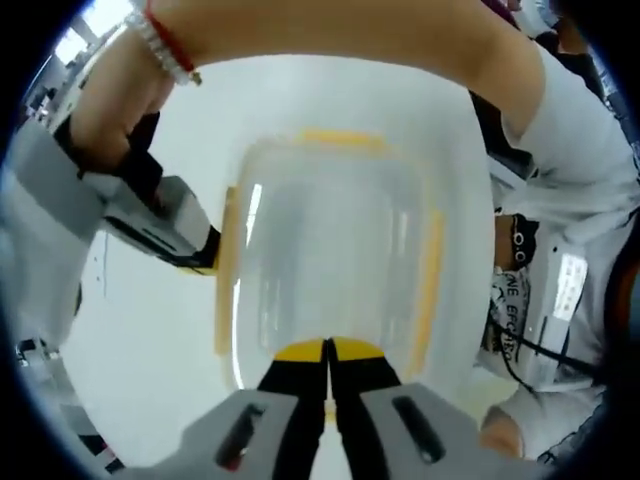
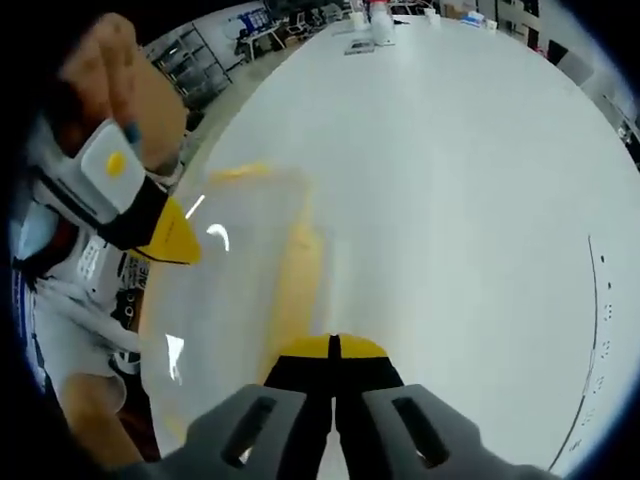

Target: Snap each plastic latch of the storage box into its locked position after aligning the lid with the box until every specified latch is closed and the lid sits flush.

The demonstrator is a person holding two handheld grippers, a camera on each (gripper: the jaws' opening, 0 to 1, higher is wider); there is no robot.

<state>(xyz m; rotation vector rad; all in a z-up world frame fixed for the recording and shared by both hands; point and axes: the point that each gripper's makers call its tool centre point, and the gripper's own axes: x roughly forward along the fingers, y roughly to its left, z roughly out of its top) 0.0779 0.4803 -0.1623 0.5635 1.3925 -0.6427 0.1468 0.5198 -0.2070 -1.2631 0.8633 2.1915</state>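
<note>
Left gripper: yellow-tipped jaws pressed together, resting at near edge of clear, rounded-rectangular plastic storage box with yellow latches, on glossy white table. Right gripper: jaws likewise closed, against box's yellow side latch.

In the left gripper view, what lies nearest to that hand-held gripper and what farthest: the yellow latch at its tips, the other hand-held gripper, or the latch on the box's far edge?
1. The near yellow latch, right at the tips of the left hand-held gripper.
2. The other hand-held gripper, at the box's left edge.
3. The far latch, across the lid at the view's top.
</note>
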